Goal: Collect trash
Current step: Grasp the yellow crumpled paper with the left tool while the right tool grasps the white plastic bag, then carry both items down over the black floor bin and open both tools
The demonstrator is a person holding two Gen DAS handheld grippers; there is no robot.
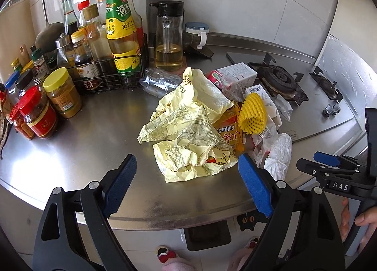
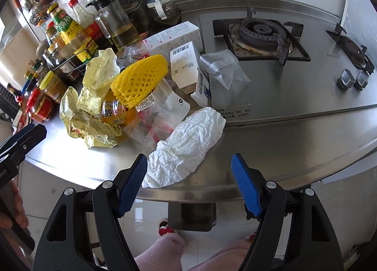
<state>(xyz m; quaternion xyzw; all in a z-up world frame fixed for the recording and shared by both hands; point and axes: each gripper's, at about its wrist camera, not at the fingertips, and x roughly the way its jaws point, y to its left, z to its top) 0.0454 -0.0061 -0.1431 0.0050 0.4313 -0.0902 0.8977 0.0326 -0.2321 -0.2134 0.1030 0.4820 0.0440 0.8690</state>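
A pile of trash lies on the steel counter [image 1: 94,134]. It holds a crumpled pale-yellow wrapper [image 1: 188,127], an orange soap packet [image 1: 229,129], a yellow foam net [image 1: 253,115], clear plastic bags [image 2: 162,115], a crumpled white tissue [image 2: 186,146], small cartons [image 2: 185,66] and an empty plastic bottle [image 1: 160,82]. My left gripper [image 1: 188,188] is open and empty, just short of the yellow wrapper. My right gripper [image 2: 188,183] is open and empty at the counter's front edge, its left finger beside the tissue. The right gripper also shows in the left wrist view [image 1: 329,162].
Sauce bottles in a wire rack [image 1: 110,75], spice jars [image 1: 61,92] and an oil dispenser [image 1: 168,35] stand at the back left. A gas hob with two burners [image 2: 261,33] and knobs [image 2: 353,80] fills the right. The counter's front edge [image 2: 200,190] drops to the floor.
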